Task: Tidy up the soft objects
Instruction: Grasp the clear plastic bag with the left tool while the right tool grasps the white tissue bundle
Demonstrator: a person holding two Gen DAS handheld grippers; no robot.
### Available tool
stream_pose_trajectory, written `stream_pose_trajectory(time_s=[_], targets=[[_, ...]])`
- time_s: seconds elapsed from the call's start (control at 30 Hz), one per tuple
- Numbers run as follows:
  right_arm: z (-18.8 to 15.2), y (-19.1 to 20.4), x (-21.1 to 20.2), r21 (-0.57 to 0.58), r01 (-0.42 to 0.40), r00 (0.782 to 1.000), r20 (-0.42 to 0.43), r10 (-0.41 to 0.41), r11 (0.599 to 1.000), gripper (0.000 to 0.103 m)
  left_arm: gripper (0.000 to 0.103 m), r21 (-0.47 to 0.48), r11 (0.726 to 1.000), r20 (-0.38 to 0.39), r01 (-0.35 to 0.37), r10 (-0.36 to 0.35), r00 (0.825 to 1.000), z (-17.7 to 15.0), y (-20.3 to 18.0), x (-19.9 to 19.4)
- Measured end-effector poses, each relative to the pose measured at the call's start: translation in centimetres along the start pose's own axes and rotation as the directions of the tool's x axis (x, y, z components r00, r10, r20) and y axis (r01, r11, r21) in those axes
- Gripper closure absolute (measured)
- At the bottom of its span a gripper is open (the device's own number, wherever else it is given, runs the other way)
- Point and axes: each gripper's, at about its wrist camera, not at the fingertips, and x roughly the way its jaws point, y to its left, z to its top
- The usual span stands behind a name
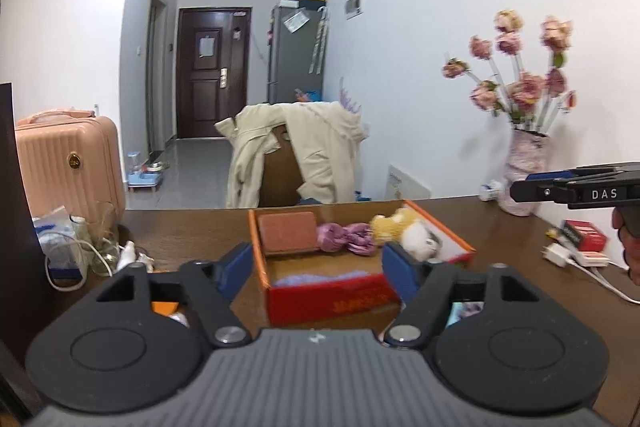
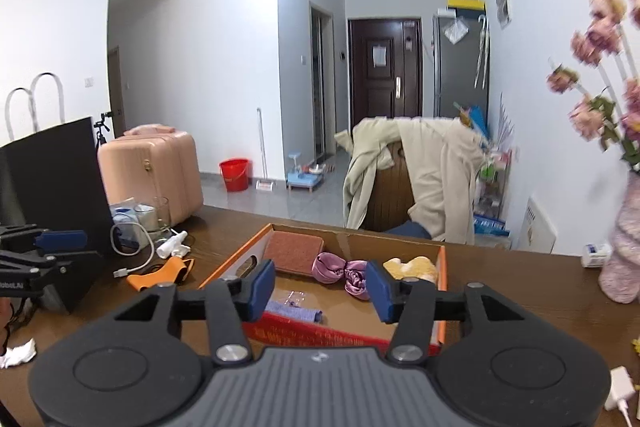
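on the dark wooden worktop (image 2: 520, 291) sits an open orange-and-red cardboard box (image 1: 448, 227) holding a purple satin scrunchie (image 2: 344, 273), yellow plush toy (image 2: 412, 267) and lavender cloth (image 2: 294, 310); left gripper (image 1: 318, 267) and right gripper (image 2: 320, 285) hover apart, empty.

Left tool (image 1: 316, 273) and right tool (image 2: 320, 287) both gape, empty.

Vase (image 2: 624, 247) cut off — plush toy (image 1: 408, 231) blurred.
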Motion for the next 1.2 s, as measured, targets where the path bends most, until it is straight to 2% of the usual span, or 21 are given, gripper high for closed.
stream_pose_trajectory(time_s=[0.13,0.23,0.37,0.47,0.57,0.7,0.8,1.0,1.2], targets=[[-3.0,1.5,-4.3,-0.033,0.015,1.000,0.028,-0.014,0.999,0.046,0.023,-0.007,1.000,0.006,0.016,-0.015,1.000,-2.7,-1.6,-3.6],[-5.8,3.1,-7.2,-0.068,0.030,0.998,0.053,-0.026,0.997,0.038,0.018,0.021,1.000,0.028,0.020,-0.021,0.999,-5.0,-3.2,-6.3],[-9.6,5.0,-10.3,-0.093,0.029,0.997,0.072,-0.023,0.995,0.035,0.005,0.024,0.999,0.060,0.033,-0.034,0.998,-8.3,-5.1,-9.6],[-13.0,5.1,-12.5,-0.014,0.016,0.996,0.086,-0.015,1.000,0.025,0.005,-0.014,0.998,0.045,0.056,-0.055,0.997,-11.3,-5.9,-10.6],[-16.4,4.9,-14.0,0.125,0.001,0.997,0.075,-0.010,0.992,0.025,0.005,-0.024,0.998,0.024,0.059,-0.058,0.998,-13.9,-6.5,-10.8],[-19.0,5.7,-13.7,0.083,0.096,0.995,-0.026,-0.094,0.992,0.024,0.004,-0.020,0.998,-0.018,0.054,-0.055,0.998,-15.5,-6.4,-10.0],[-19.9,5.6,-13.0,0.077,0.131,0.990,-0.058,-0.127,0.988,0.024,0.004,-0.043,0.999,-0.032,0.027,-0.028,0.999,-15.8,-6.1,-9.4],[-20.2,5.7,-11.6,0.070,0.123,0.990,-0.078,-0.118,0.990,0.024,0.004,-0.049,0.998,-0.067,0.035,-0.039,0.997,-16.5,-6.3,-8.2],[-20.1,5.1,-9.2,0.047,0.113,0.988,-0.109,-0.107,0.992,0.025,0.004,-0.063,0.997,-0.103,0.051,-0.057,0.993,-15.9,-7.3,-5.0]])
